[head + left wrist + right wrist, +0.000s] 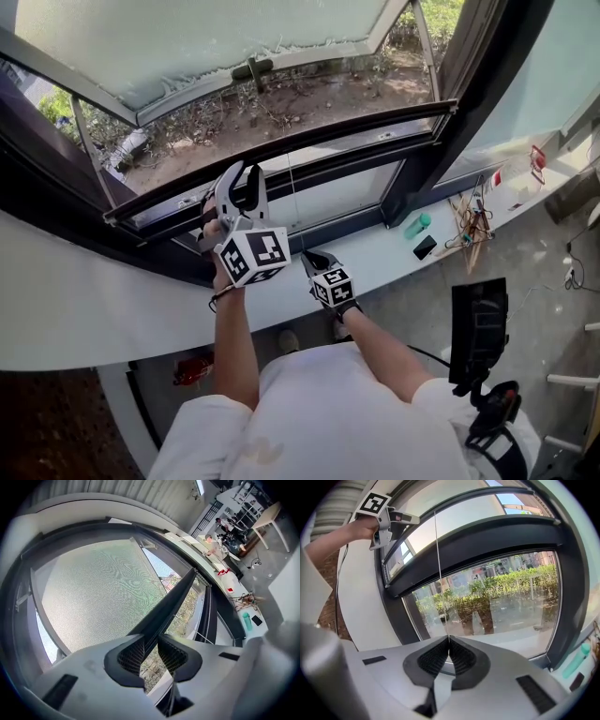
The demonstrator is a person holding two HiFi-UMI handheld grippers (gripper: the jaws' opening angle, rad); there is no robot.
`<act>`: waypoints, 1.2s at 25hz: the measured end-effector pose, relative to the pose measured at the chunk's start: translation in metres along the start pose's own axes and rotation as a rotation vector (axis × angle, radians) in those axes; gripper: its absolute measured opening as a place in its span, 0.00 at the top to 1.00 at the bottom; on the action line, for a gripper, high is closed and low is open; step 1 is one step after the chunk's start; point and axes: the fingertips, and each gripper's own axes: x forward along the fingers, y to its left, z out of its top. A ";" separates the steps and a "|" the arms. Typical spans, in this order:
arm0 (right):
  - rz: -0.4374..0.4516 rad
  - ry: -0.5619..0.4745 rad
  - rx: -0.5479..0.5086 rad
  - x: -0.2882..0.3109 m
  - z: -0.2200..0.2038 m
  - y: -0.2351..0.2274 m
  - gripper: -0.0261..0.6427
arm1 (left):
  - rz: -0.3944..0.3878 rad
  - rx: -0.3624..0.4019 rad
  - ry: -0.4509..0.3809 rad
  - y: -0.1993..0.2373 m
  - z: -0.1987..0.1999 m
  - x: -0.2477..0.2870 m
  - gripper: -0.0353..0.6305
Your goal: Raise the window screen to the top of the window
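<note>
The left gripper reaches level toward the window, and its 2 jaws are clamped on the dark rail that runs along the edge of the window screen. In the left gripper view the rail passes straight between the ribbed pads, with the fine grey mesh stretched on 1 side of it and bare glass with greenery on the other. The rail crosses the window opening part way up, slanting across the head view from lower left to upper right, with a lower pane beneath it and an outward-tilted sash beyond. The right gripper sits lower and nearer the person, pointing slightly downward, with its jaws pressed together on a thin pale cord. In the right gripper view the cord rises taut from the closed pads up to the dark frame, and the left gripper shows at the upper left, touching the rail. Each gripper carries its marker cube facing the head camera. On the white sill to the right lie a teal bottle, a small black device and a tangle of wires, well apart from both grippers. A hedge shows outside through the glass
</note>
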 end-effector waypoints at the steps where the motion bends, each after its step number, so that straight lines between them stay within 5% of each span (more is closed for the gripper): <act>1: 0.001 -0.008 -0.007 0.000 0.004 0.001 0.95 | 0.006 0.003 -0.006 0.003 0.003 0.000 0.85; 30: -0.009 -0.081 -0.083 -0.008 0.039 0.000 0.95 | 0.048 0.002 -0.056 0.030 0.027 0.001 0.85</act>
